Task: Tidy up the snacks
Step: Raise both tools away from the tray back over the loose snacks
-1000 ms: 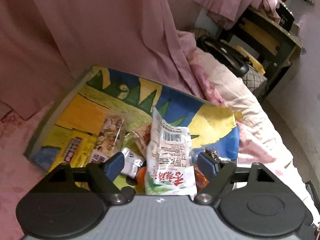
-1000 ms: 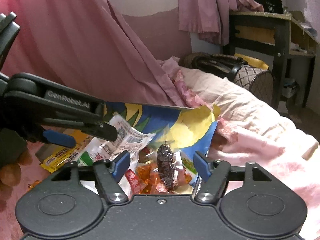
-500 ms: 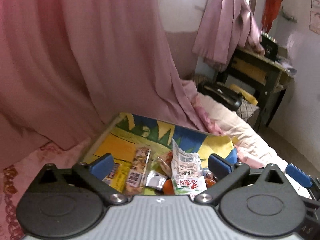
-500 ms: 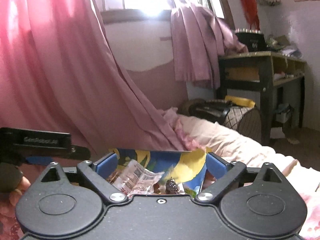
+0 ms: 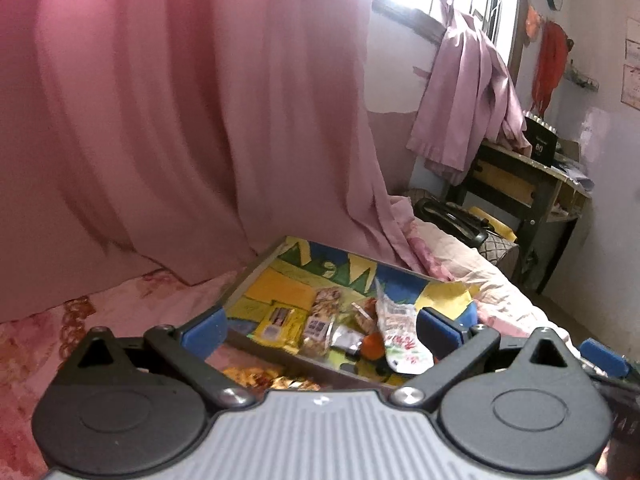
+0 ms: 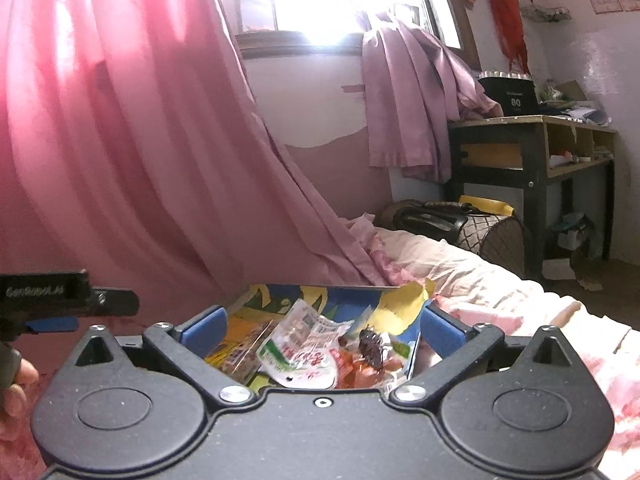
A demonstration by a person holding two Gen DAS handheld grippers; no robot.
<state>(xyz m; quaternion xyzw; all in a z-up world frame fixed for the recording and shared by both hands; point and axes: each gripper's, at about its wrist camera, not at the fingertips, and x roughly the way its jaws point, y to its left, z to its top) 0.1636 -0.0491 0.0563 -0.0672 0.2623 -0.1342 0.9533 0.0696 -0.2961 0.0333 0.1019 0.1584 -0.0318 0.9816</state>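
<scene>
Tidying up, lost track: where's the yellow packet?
Left wrist view: the yellow packet lies flat in the colourful tray, toward its left side, beside the nut packet.

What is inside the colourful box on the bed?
The colourful box holds snack packets: a yellow packet, a clear nut packet, a small silver packet and a big white-and-green pouch. The pouch and the pile cover whatever lies beneath them.

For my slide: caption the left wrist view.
Open left gripper above a colourful tray of snack packets on a pink bed.
</scene>
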